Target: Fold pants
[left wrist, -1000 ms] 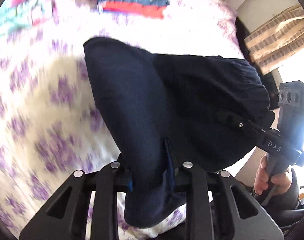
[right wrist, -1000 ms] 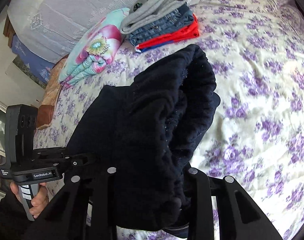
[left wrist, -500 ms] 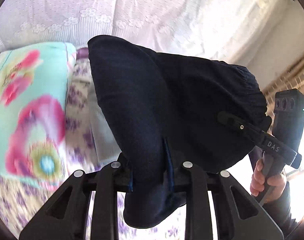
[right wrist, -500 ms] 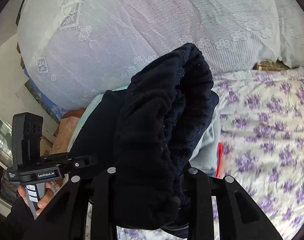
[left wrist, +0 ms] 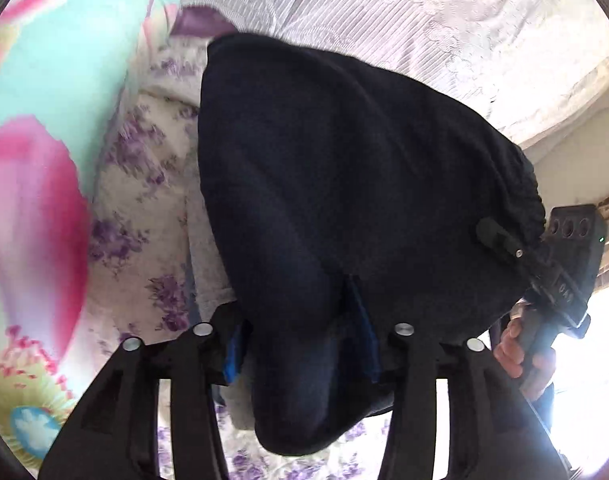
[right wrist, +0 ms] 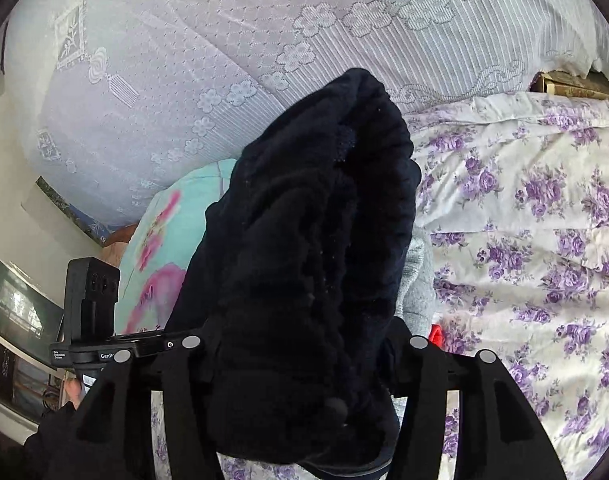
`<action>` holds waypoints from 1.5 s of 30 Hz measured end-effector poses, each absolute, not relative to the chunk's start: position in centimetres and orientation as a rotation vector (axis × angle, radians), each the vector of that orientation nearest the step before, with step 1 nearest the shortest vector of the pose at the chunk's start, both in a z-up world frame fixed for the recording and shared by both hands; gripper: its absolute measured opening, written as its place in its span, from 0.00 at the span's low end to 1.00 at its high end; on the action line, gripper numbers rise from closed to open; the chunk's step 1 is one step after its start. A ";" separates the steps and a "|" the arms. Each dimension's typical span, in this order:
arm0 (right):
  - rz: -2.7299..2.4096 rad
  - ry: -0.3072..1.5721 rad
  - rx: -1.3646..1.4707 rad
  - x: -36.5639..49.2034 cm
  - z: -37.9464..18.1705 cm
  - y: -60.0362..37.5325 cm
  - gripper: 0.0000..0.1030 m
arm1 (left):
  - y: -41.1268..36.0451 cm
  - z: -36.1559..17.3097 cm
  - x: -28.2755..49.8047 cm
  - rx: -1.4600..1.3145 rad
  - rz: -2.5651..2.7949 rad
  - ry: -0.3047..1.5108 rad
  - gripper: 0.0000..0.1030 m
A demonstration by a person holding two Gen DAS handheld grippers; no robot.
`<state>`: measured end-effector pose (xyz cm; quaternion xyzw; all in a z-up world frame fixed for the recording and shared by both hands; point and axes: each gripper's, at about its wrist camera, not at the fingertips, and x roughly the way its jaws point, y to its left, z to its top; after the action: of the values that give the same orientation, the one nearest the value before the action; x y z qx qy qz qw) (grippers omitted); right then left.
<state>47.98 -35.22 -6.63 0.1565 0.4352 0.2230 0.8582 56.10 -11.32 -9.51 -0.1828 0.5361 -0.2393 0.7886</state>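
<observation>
The folded dark navy pants (left wrist: 344, 180) hang as a thick bundle between both grippers. In the left wrist view my left gripper (left wrist: 296, 340) has its jaws opening, the pants still lying between its blue pads (left wrist: 232, 352). My right gripper (right wrist: 304, 360) is also opening, and the elastic waistband end of the pants (right wrist: 312, 220) fills the space between its fingers. Each view shows the other gripper at the pants' far corner: the right one (left wrist: 500, 238) held by a hand (left wrist: 512, 344), the left one (right wrist: 104, 352) at the lower left.
A turquoise pillow with pink flowers (left wrist: 44, 120) (right wrist: 164, 240) lies to the left. White lace-covered bedding (right wrist: 224, 60) rises behind. Folded grey (right wrist: 418, 280) and red (right wrist: 435, 334) clothes show under the pants. The purple-flowered sheet (right wrist: 524, 220) spreads to the right.
Both grippers carried the pants across the bed to the clothes stack by the pillow. The fingers of both now stand wider apart than in the earlier frames.
</observation>
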 end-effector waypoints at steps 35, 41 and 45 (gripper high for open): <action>-0.010 0.795 -0.046 3.8 6.0 -28.0 0.97 | -10.5 9.5 12.4 0.031 -0.082 0.819 0.95; 0.002 0.791 -0.034 2.6 6.0 -27.7 0.97 | -10.5 9.8 11.0 0.034 -0.078 0.812 0.95; 0.001 0.782 -0.040 2.3 6.2 -27.3 0.97 | -10.2 10.0 10.6 0.025 -0.074 0.809 0.95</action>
<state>2.28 -27.26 6.24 -0.0194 0.3812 0.0003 0.9243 10.65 -10.19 9.98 0.0124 0.3935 -0.0361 0.9185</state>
